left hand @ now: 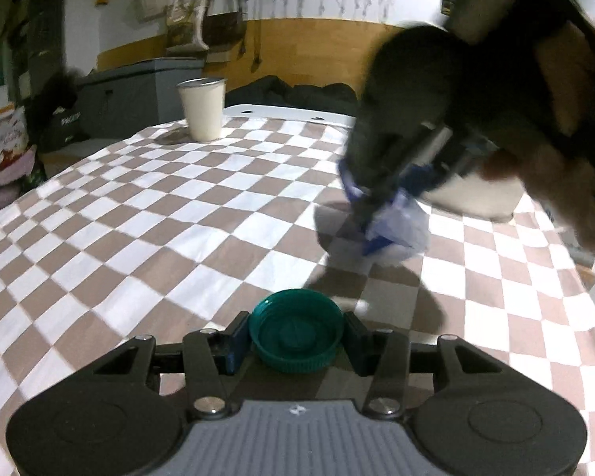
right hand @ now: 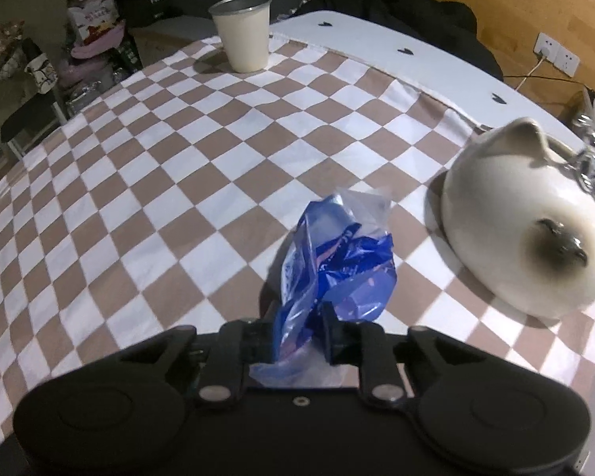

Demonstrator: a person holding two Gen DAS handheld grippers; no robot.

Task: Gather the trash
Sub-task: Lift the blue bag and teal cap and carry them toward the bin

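My left gripper [left hand: 296, 335] is shut on a green bottle cap [left hand: 296, 327], held open side up just above the checkered tablecloth [left hand: 139, 218]. My right gripper [right hand: 297, 339] is shut on a crumpled blue and clear plastic wrapper [right hand: 337, 265], which sticks out ahead of the jaws over the cloth. In the left wrist view the right gripper [left hand: 377, 214] shows blurred at the right, with the wrapper [left hand: 396, 234] in it, above the table.
A cream metal cup [left hand: 202, 109] stands at the table's far edge; it also shows in the right wrist view [right hand: 245, 33]. A white cat-shaped ceramic pot [right hand: 531, 214] sits at the right. Clutter and boxes [right hand: 91, 27] lie beyond the far left edge.
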